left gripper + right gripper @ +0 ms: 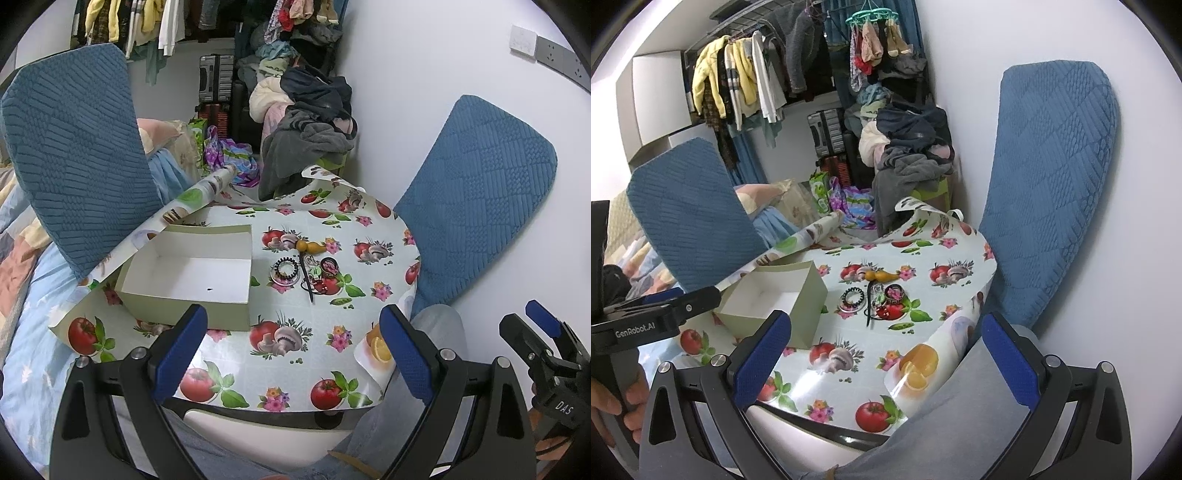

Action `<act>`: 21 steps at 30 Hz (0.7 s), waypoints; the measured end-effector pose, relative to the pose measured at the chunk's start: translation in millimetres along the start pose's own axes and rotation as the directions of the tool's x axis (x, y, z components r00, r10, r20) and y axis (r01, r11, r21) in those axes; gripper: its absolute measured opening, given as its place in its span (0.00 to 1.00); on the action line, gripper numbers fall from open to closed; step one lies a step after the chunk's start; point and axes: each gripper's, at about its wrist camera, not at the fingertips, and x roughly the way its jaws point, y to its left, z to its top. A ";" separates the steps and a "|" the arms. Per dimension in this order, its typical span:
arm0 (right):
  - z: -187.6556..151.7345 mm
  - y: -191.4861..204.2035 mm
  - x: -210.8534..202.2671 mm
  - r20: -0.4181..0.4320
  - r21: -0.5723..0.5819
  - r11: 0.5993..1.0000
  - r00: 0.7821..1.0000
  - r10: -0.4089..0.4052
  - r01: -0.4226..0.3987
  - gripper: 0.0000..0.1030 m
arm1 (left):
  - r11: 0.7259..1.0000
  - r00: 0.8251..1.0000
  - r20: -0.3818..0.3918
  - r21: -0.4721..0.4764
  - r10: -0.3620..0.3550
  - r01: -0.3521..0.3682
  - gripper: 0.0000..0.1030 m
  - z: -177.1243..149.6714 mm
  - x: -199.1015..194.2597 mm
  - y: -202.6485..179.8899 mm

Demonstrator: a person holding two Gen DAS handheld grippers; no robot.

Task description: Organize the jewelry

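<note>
One box (192,275): white, open.
Two grippers: left gripper (295,347) and right gripper (886,350) spread wide, holding nothing.
Jewelry pile (304,271): tangled, pieces hard to count.

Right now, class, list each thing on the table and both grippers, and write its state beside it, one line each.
Box: open, no lid on it, nothing inside but a small dark speck.
Jewelry pile: loose on the tablecloth, right of the box, apart from it.
Tablecloth: spread flat, far edges curled up.
Left gripper: jaws wide open, holding nothing.
Right gripper: jaws wide open, holding nothing.
</note>
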 end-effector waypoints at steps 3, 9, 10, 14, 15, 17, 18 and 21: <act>0.3 -1.2 2.2 -0.010 0.022 1.000 1.000 0.014 -0.014 0.97 | 1.000 1.000 0.003 -0.009 0.001 -0.001 0.92 0.2 1.1 2.8; -0.4 1.6 15.7 -0.022 0.009 0.999 0.999 0.037 -0.037 0.84 | 0.999 1.000 0.015 -0.038 0.002 -0.002 0.92 0.1 4.6 12.7; 0.0 2.6 19.1 -0.027 0.004 0.999 0.999 0.038 -0.038 0.84 | 0.999 1.000 0.013 -0.048 -0.009 0.010 0.92 -0.2 5.7 14.6; -1.1 0.7 28.8 -0.029 0.007 0.999 0.999 0.045 -0.044 0.84 | 0.999 1.000 0.008 -0.046 -0.008 0.008 0.92 -1.5 11.0 15.7; -1.0 0.8 32.5 -0.031 0.011 0.999 0.998 0.054 -0.053 0.84 | 0.999 1.000 0.003 -0.042 -0.001 0.001 0.92 -2.3 13.4 15.3; -2.3 0.0 37.3 -0.034 0.007 0.998 0.998 0.061 -0.060 0.83 | 0.999 1.000 -0.013 -0.042 0.007 -0.007 0.92 -4.6 19.9 16.1; -2.7 0.8 41.1 -0.035 0.002 0.998 0.997 0.063 -0.063 0.83 | 0.999 1.000 -0.017 -0.044 0.005 -0.006 0.92 -5.7 21.7 17.4; -5.1 -1.1 51.0 -0.043 0.003 0.997 0.996 0.081 -0.081 0.78 | 0.998 1.000 -0.028 -0.058 0.012 -0.013 0.92 -8.7 30.8 21.3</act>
